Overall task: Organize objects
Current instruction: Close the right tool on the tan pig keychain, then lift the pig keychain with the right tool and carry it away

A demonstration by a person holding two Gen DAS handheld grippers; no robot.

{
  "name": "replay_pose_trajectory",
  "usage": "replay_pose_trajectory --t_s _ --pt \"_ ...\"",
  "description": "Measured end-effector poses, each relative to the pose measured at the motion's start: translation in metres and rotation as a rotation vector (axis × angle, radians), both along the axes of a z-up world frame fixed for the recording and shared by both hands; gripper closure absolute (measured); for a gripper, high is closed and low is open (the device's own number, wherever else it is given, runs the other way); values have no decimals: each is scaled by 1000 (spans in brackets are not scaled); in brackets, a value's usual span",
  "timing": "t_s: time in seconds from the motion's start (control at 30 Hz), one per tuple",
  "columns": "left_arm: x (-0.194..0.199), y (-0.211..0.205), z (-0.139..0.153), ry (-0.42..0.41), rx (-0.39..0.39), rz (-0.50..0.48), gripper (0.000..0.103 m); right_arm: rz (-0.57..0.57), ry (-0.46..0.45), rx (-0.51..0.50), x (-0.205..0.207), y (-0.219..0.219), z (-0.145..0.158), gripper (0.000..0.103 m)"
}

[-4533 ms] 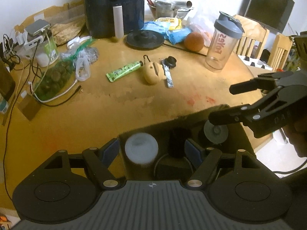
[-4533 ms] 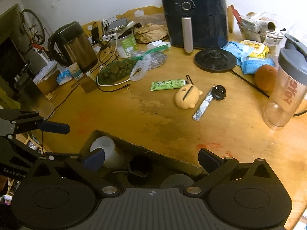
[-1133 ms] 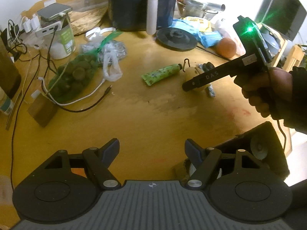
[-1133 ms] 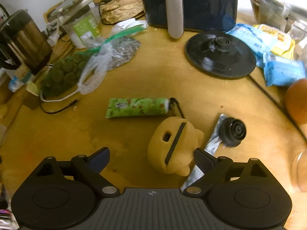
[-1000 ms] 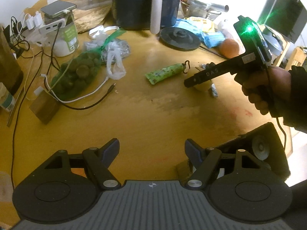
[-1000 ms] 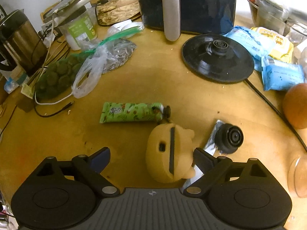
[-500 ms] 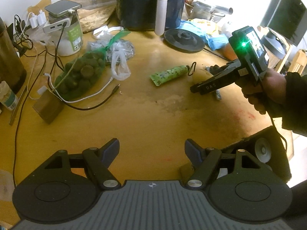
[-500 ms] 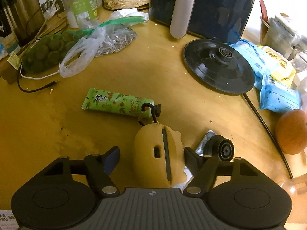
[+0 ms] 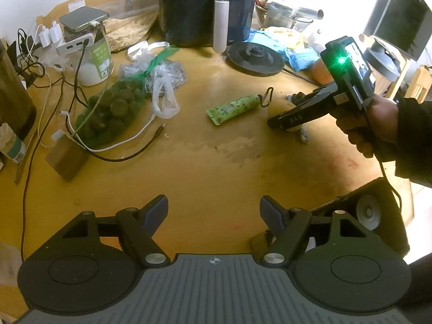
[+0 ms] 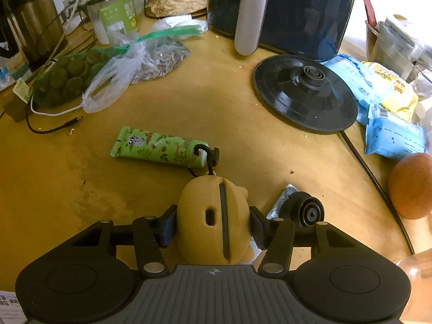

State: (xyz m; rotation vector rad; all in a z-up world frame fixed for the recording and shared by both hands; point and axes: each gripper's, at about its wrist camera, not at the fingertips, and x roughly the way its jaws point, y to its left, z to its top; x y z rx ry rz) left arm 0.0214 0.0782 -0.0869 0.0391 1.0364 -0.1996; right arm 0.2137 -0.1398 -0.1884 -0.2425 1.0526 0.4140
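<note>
Closing around the yellow toy (image 10: 216, 216), my right gripper (image 10: 213, 229) had its jaws narrowing on either flank of it, the pads at or just short of its sides; I could not tell whether they pressed yet. My left gripper (image 9: 214, 213) hung over bare bench (image 9: 189, 162) with jaws spread and nothing between them, the cardboard box (image 9: 378, 202) at the near right edge.

Largest on the bench was the dark air fryer (image 10: 297, 8), then the black round base (image 10: 305, 91), the bags of food (image 10: 89, 78), the orange (image 10: 411, 186), the green tube (image 10: 156, 145) and the small black knob (image 10: 305, 213) on its foil strip.

I judged the toy's rounded, soft-looking body might squirm out of a pinch taken this low. Its black hook (image 10: 205, 154) lay across the tube's cap end, so lifting could drag the tube along. The right pad sat just beside the knob and might nudge it.

Readable writing was scant: "DAS" on the right gripper's arm in the left view, "Wipes" on the yellow packet (image 10: 388, 86); the tube's print was too small.
</note>
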Motion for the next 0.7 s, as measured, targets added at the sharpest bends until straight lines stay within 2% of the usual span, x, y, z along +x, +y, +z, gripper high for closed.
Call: replay_pose_trajectory --t_s 0.7 --pt "15 -6 7 -36 39 -43 28 -78 -55 109 -30 -38 53 46"
